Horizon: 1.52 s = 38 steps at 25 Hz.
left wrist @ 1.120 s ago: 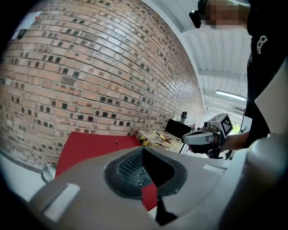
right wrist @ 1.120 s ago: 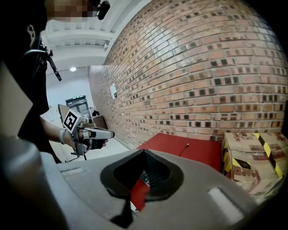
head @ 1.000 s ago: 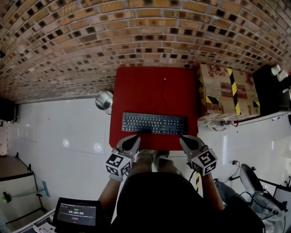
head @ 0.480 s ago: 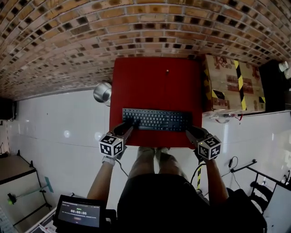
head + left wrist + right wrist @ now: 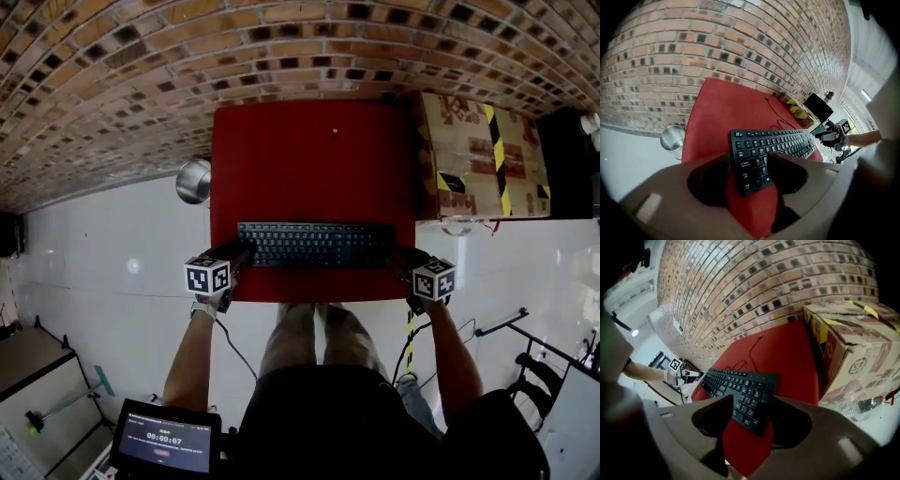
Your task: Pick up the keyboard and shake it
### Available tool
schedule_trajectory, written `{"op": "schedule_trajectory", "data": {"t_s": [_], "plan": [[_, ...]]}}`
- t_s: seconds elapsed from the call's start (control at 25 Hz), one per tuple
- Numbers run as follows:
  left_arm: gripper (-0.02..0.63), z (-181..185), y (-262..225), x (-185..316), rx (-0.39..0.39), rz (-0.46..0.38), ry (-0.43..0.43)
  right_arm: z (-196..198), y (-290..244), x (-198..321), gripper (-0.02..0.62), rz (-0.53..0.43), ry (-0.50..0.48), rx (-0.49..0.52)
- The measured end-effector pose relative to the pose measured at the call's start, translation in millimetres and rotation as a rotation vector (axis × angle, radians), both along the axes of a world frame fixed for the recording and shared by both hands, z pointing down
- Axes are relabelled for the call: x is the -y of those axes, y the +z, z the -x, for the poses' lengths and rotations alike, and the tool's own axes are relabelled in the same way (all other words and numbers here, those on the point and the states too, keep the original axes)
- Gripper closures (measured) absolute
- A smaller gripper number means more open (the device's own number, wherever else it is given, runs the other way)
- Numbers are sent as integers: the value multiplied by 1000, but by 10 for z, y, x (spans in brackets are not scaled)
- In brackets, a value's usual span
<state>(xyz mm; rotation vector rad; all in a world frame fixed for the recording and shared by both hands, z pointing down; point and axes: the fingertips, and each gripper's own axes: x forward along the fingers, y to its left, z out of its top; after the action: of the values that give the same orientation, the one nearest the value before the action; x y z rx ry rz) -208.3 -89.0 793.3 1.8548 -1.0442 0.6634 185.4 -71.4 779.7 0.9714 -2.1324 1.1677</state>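
Keyboard (image 5: 314, 244) lies flat on the red surface (image 5: 309, 159), with one gripper at each short end. I think it sits near the person's edge so both ends are easy to reach. I think the two ends are picked so the long keyboard will come up level and not tip when it is shaken.

The left gripper (image 5: 749, 161) has its jaws coming apart. The left end of the keyboard lies between them, but the pads do not press on it. One jaw is over the keys and the other is over bare red surface, just beside the end. Off to this gripper's left, down on the floor, stands a shiny bin (image 5: 672, 139).

The right gripper (image 5: 751, 414) is the same. Its jaws are coming apart, and the right end corner of the keyboard lies between them with no squeeze. A big box (image 5: 853, 343) stands close on this gripper's right, so there is not much room on that side. A thin cord (image 5: 752, 352) runs from the keyboard, out ahead of the gripper, toward the brick wall.

Nothing is held yet, and the keyboard is not lifted.

Both arms reach forward and low from the person's body, spread wide apart. Each gripper points in toward the keyboard, like two hands about to lift a tray. Next I think both must close at once on the thin ends.
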Motion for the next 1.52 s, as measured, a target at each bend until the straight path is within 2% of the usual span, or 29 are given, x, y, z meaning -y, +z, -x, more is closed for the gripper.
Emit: {"op": "schedule_trajectory", "data": {"t_s": [0.16, 0.32, 0.6, 0.76, 0.88, 1.04, 1.24, 1.32, 1.4, 1.48, 1.52], "plan": [[331, 28, 120, 20, -23, 51, 3, -56, 83, 81, 331, 38, 26, 69], [321, -6, 173, 33, -38, 76, 18, -68, 187, 109, 319, 97, 7, 138], [321, -91, 257, -9, -20, 103, 87, 46, 288, 125, 321, 180, -63, 213], [327, -114, 304, -31, -17, 112, 95, 57, 250, 120, 321, 214, -76, 302], [339, -113, 314, -25, -4, 114, 111, 124, 239, 133, 321, 225, -98, 325], [347, -119, 322, -30, -1, 133, 123, 131, 217, 157, 322, 247, -76, 381], [351, -103, 316, -22, -11, 161, 137, 142, 182, 170, 328, 334, -89, 482], [351, -102, 317, -17, -7, 165, 136, 160, 185, 180, 365, 359, -104, 492], [348, -106, 320, -24, -2, 164, 129, 169, 192, 175, 370, 373, -111, 488], [348, -109, 325, -28, 5, 162, 123, 165, 227, 167, 382, 370, -113, 441], [350, -109, 326, -25, 11, 161, 121, 157, 263, 168, 401, 356, -117, 388]]}}
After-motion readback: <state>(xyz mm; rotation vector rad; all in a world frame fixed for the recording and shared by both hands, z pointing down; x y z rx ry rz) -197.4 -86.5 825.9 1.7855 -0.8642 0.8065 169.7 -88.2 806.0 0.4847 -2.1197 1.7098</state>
